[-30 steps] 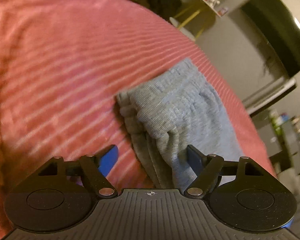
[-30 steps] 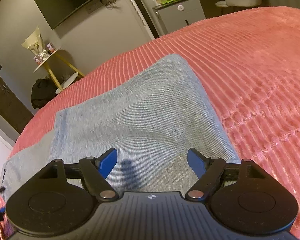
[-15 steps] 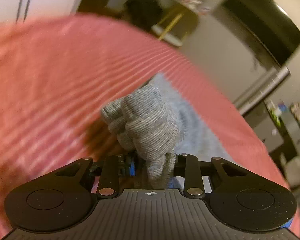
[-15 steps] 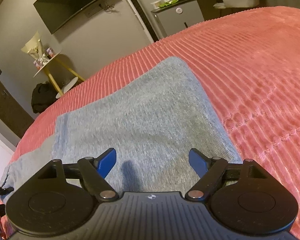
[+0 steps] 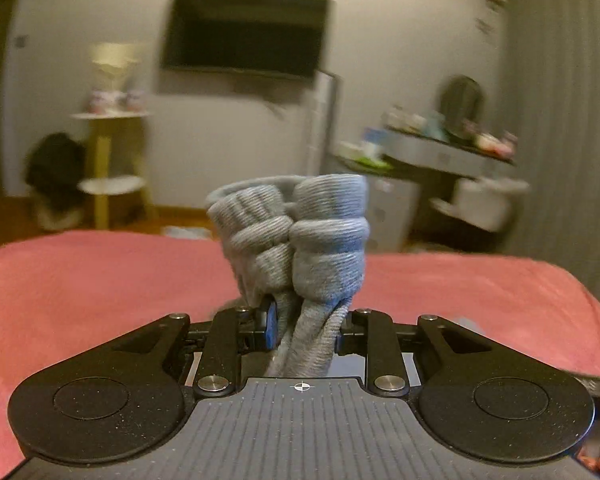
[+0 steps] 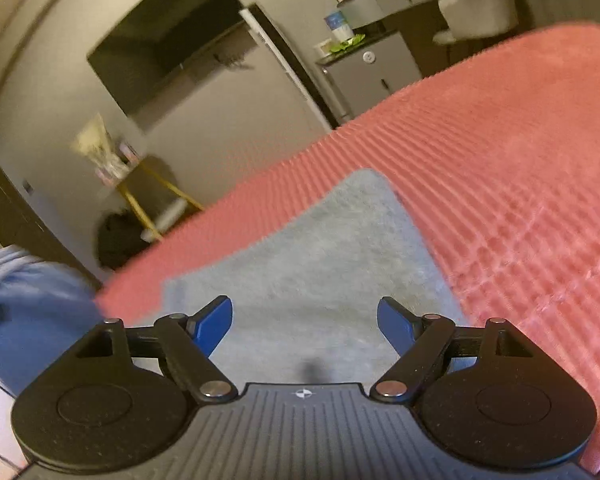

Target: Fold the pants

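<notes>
Grey pants [image 5: 296, 236] in raised left gripper [image 5: 305, 330]

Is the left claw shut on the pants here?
Yes: the left claw pinches a bunched grey pants end above the bed.

Both the left gripper [image 5: 305, 330] and the right gripper [image 6: 305, 326] are showing matte black bodies with ribbed grey centre plates bearing a small crosshair mark, round black discs on either side, silver screws at the linkage pivots, and blue fingers [image 6: 212, 326] at the far ends.
</notes>
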Available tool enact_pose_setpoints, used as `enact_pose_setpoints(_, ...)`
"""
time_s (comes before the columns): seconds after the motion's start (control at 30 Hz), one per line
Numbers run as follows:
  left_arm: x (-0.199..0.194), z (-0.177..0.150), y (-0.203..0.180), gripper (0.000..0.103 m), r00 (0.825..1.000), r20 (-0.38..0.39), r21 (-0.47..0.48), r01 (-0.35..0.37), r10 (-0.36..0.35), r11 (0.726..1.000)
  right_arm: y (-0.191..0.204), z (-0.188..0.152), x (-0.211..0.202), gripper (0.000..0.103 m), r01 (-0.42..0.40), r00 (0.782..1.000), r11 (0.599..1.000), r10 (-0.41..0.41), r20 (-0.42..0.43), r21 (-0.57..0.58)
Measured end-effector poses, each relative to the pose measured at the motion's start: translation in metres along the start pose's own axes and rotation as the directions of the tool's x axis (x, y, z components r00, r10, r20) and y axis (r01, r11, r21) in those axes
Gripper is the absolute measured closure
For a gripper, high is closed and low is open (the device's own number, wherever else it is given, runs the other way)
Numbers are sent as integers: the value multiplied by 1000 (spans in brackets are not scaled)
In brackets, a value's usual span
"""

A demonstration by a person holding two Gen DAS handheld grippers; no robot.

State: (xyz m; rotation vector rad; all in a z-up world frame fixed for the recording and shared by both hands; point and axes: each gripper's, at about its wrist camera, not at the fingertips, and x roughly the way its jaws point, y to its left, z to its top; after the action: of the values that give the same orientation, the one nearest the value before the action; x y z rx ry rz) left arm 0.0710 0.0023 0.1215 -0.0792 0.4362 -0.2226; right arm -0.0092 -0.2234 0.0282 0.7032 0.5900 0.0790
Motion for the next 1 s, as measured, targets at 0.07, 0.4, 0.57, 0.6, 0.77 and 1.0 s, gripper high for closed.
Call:
enact_pose_setpoints(0.07, 20, -20, -40, 68, 998, -63, 56, 26, -22, 998, -4, 2, -9, 23, -46, 999, 998, 46, -6, 48)
enact_pose_setpoints(0.4, 22, -100, -60, 26, 953, -304, -97, -32, 1, 995, -20, 3, -5, 22, -147, 964, 977, 176, -199, 152)
enact_pose_setpoints(0.57, 3, -109, -9, 28, 947, -307, -325, -196, 92, 925, -19, 3, 51, 22, -122, 924, 966, 194, -328, 229)
enact_pose_setpoints(0.6, 2, -112, 1, 28, 942, -319, -365, -225, 106, 903, -21, 0, 67, 22, -96, 908, 958, 194, -370, 269)
enact_pose_setpoints(0.77, 3, -124, 20, 29, 932, -352, -434, -245, 88, 867, -35, -9, 99, 52, -120, 880, 872, 314, -355, 475)
enact_pose_setpoints(1.0, 22, -139, -13, 31, 914, -400, -250, -180, 68, 951, -19, -14, 104, 43, -129, 873, 888, 313, -374, 442)
